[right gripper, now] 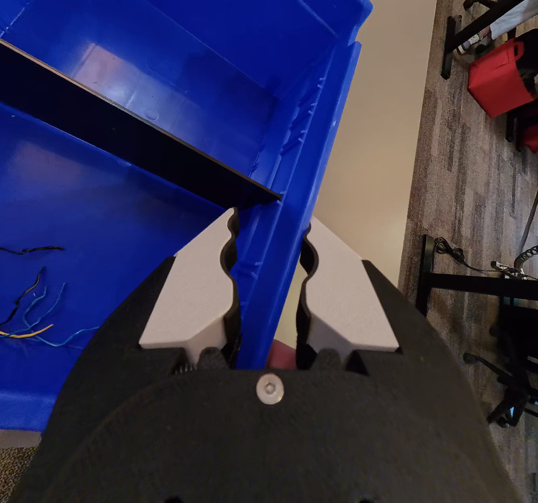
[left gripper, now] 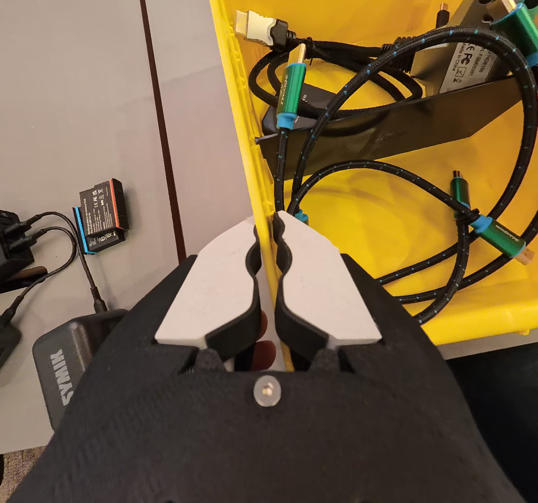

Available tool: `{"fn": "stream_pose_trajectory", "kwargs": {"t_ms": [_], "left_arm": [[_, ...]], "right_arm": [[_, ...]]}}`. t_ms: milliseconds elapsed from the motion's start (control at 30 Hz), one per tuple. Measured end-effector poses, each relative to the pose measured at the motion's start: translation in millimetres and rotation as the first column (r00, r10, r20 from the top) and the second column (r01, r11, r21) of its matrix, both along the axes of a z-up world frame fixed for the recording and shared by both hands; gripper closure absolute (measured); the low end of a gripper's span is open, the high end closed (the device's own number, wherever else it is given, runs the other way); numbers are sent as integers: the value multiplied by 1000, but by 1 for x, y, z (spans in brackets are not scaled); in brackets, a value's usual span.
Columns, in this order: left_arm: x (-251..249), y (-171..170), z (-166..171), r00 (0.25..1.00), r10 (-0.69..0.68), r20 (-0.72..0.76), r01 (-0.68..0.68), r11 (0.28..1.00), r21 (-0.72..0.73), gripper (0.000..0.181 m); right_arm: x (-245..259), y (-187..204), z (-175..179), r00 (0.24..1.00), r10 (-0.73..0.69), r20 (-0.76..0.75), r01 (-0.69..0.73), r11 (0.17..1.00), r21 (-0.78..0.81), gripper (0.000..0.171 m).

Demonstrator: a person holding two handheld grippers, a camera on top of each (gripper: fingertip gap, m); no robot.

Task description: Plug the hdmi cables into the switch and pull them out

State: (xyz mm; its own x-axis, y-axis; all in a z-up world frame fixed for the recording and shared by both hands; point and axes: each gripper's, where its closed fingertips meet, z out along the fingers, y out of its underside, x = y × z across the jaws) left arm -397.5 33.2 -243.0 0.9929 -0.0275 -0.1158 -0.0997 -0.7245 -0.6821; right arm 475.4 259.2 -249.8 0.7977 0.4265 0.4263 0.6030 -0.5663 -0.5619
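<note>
A yellow bin holds the grey metal HDMI switch at its far right. Black braided HDMI cables lie around it, several with green plugs. One plug is silver. No plug shows as seated in the switch. My left gripper is shut on the yellow bin's left wall. My right gripper is shut on the right wall of a blue bin. That bin holds only loose thread scraps.
Each bin has a black divider, in the yellow bin and in the blue bin. Camera batteries, a charger with cables and a grey device lie left of the yellow bin. A red bag and chair bases stand on the floor at right.
</note>
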Motion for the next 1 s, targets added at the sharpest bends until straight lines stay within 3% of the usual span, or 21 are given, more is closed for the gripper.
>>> {"fn": "stream_pose_trajectory", "kwargs": {"t_ms": [33, 433, 533, 633, 733, 867, 1000], "left_arm": [[-1, 0, 0, 1000, 2, 1, -2, 1000, 2, 177], [-1, -1, 0, 999, -1, -37, 1, 1000, -1, 174], [-1, 1, 8, 999, 0, -38, 1, 999, 34, 150], [-4, 4, 24, 998, 26, -55, -21, 996, 85, 130], [-2, 10, 48, 994, 47, -98, -31, 987, 160, 118], [29, 27, 86, 987, -3, -162, 45, 965, 257, 112], [95, 53, 112, 979, -136, -151, 180, 926, 331, 105]], "right_arm": [[1, 0, 0, 1000, 3, 3, -3, 1000, 0, 132], [3, 0, 0, 999, 40, 31, -40, 999, 7, 128], [2, 1, 4, 996, 62, 67, -65, 997, 45, 122], [5, 2, 12, 992, 53, 114, -63, 994, 89, 105], [12, 7, 37, 984, 9, 177, -43, 982, 184, 88], [2, 7, 88, 980, -13, 199, -50, 949, 312, 87], [-42, -1, 123, 985, 64, 159, -118, 928, 355, 88]]}}
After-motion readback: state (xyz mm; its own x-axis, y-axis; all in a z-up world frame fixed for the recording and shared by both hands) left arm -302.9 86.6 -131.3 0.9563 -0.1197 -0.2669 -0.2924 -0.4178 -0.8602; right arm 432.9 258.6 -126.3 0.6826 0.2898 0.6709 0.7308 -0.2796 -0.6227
